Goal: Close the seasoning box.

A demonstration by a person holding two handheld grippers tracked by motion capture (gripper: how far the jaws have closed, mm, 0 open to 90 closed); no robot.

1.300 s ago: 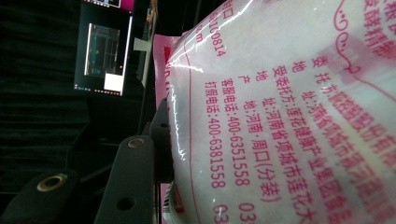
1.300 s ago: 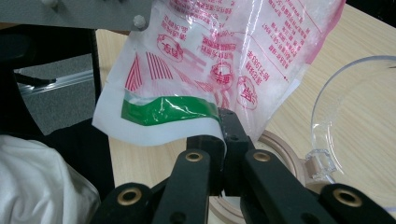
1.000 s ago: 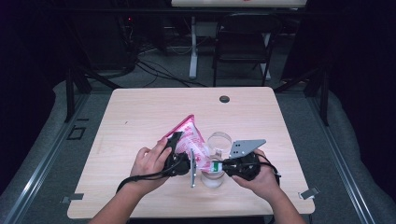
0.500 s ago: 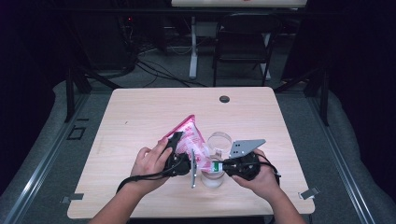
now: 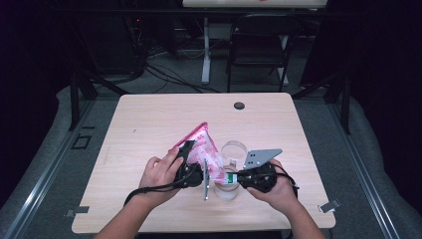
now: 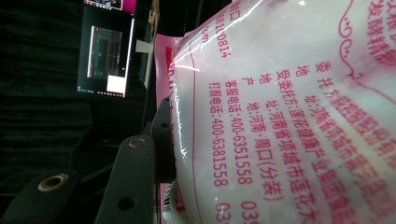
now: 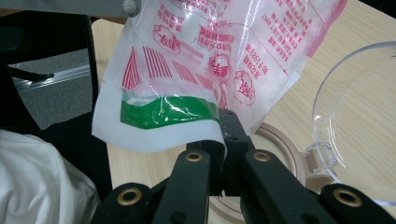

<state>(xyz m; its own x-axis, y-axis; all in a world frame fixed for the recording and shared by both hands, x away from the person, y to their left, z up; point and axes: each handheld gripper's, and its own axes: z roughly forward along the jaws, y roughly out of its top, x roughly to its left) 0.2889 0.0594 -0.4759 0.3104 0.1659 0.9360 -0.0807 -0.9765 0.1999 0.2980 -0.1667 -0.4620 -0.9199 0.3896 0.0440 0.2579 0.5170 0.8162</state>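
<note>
Right gripper: jaws closed, pinching the lower edge of the plastic bag at its green band. The bag is clear with red print and white contents, hanging tilted above the wooden table. Clear glass cup with handle at right. Beneath the jaws, a round beige rim, possibly a lid. White cloth lower left.

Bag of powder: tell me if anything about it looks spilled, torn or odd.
Nothing stands out. The bag is held tilted between the left tool and the right tool, which pinches its lower corner above the clear container. No spilled powder on the table.
</note>
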